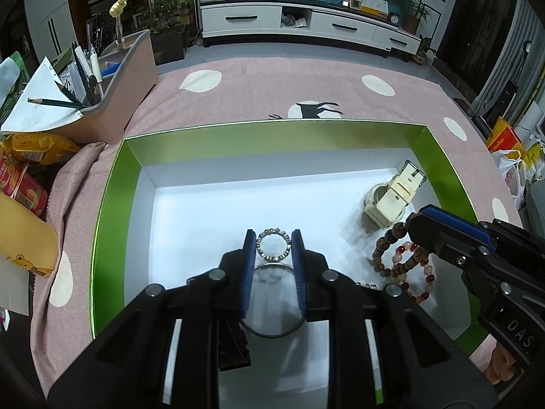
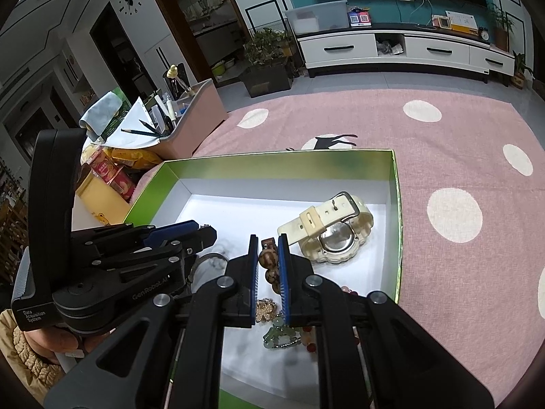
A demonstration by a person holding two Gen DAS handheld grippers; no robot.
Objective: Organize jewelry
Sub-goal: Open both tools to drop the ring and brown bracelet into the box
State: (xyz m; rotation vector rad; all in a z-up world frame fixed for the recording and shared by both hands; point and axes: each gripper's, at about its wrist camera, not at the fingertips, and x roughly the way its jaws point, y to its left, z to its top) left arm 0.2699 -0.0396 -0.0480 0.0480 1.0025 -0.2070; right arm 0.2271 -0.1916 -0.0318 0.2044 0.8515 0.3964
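Both grippers are low over the green-sided box (image 1: pixel 112 184), which sits on a pink spotted cloth (image 2: pixel 442 129). Left gripper (image 1: pixel 273 238) has its blue pads drawn in on a small silver beaded ring (image 1: pixel 273 244), which fills the gap between them and looks pinched; a larger plain metal bangle (image 1: pixel 272 332) lies on the white floor just beneath. Right gripper (image 2: pixel 269 248) is pressed nearly together on a string of brown wooden beads (image 2: pixel 269 266), the beads squeezed between the pads.

Near that bracelet lie a red and pale bead bracelet (image 1: pixel 425 272), a green jade-like piece (image 2: pixel 282 334) and a gold-toned ornament (image 2: pixel 265 306), with the cream wristwatch (image 2: pixel 327 228) in the far right corner (on its side, case back showing).

Trouble, I'd guess, comes from how crowded the right end is. The wooden beads overlap the red ones, so lifting one may drag the other along. The silver ring is held only at its edges by the very tips and could flip out. The two tools are also close enough to knock each other
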